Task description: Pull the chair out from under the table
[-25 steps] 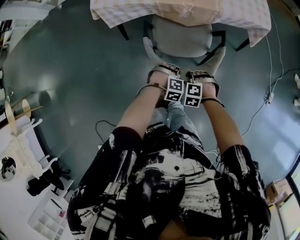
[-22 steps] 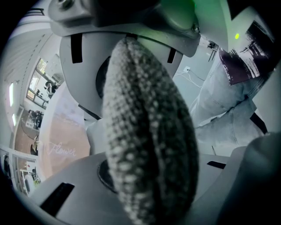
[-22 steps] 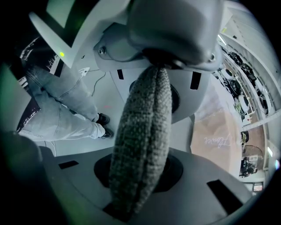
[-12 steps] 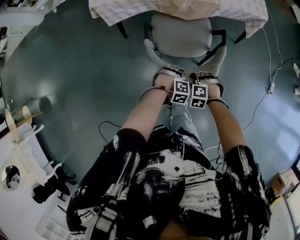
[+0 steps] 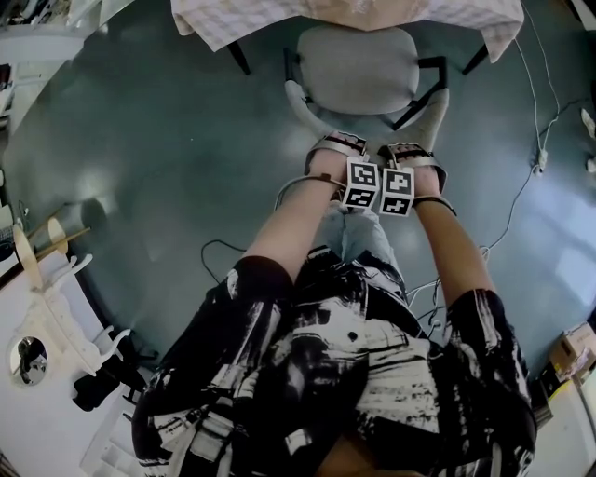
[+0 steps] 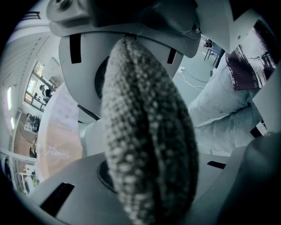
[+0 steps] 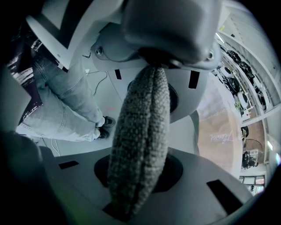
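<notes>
A grey-green floor (image 5: 140,140) fills the head view; at its top edge stands the counter (image 5: 223,23) under a checked cloth, its black legs showing below the hem. A white cable (image 5: 521,200) trails across the floor at right to a power strip (image 5: 540,158); a black cable (image 5: 219,252) loops near the person's left side; a cardboard box (image 5: 573,349) sits at far right; none of these lies between the person and the chair. The chair (image 5: 358,70) stands in front of the counter, the far part of its grey seat tucked under the cloth, the near part out in the open.

The left claw (image 5: 335,147) and right claw (image 5: 410,154) sit just beside each other at the chair's near edge, both pointing steeply down, marker cubes almost touching. In the left gripper view the woven chair back (image 6: 145,145) fills the space between the jaws, which are closed narrowly on it; the right gripper view shows the same fabric pinched between that claw's jaws, with the person's jeans (image 7: 66,101) behind.
</notes>
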